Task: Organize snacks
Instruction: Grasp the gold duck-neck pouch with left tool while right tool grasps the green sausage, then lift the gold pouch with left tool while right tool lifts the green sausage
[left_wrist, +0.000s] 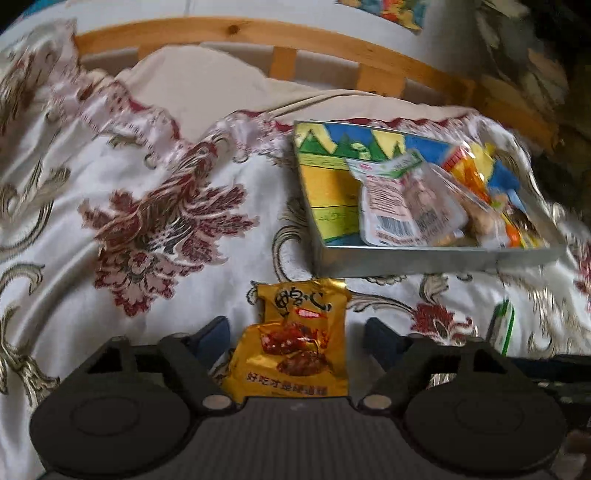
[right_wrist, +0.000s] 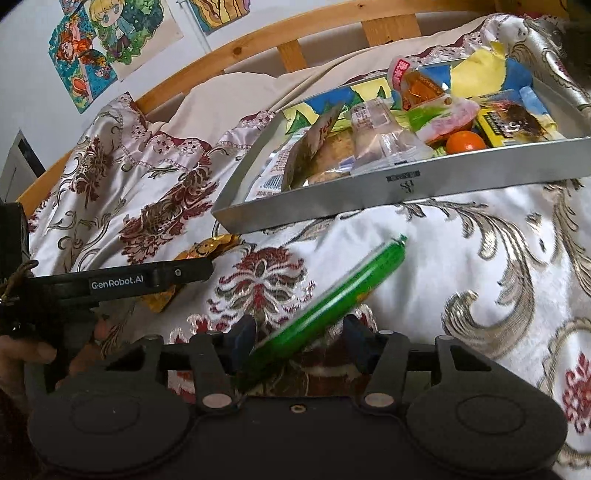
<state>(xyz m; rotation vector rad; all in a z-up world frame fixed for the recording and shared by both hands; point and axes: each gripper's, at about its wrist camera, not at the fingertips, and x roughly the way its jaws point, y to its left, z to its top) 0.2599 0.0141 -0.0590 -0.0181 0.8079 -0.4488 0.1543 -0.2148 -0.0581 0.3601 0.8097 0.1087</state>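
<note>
A gold snack packet (left_wrist: 295, 343) lies on the floral bedspread between the fingers of my left gripper (left_wrist: 297, 332), which is open with gaps on both sides. A silver tray (left_wrist: 424, 260) with several snack packs sits ahead to the right. In the right wrist view, a green sausage stick (right_wrist: 332, 302) lies slanted between the fingers of my right gripper (right_wrist: 299, 338), which is open around its near end. The tray (right_wrist: 369, 192) stands just beyond, filled with packets and an orange (right_wrist: 465, 142). The left gripper body (right_wrist: 110, 284) and the gold packet (right_wrist: 207, 249) show at the left.
A wooden bed rail (left_wrist: 258, 37) runs behind the bedspread, with a cream pillow (left_wrist: 207, 85) in front of it. Cartoon drawings (right_wrist: 107, 40) hang on the wall. A green-edged packet (left_wrist: 504, 325) lies at the right of the left wrist view.
</note>
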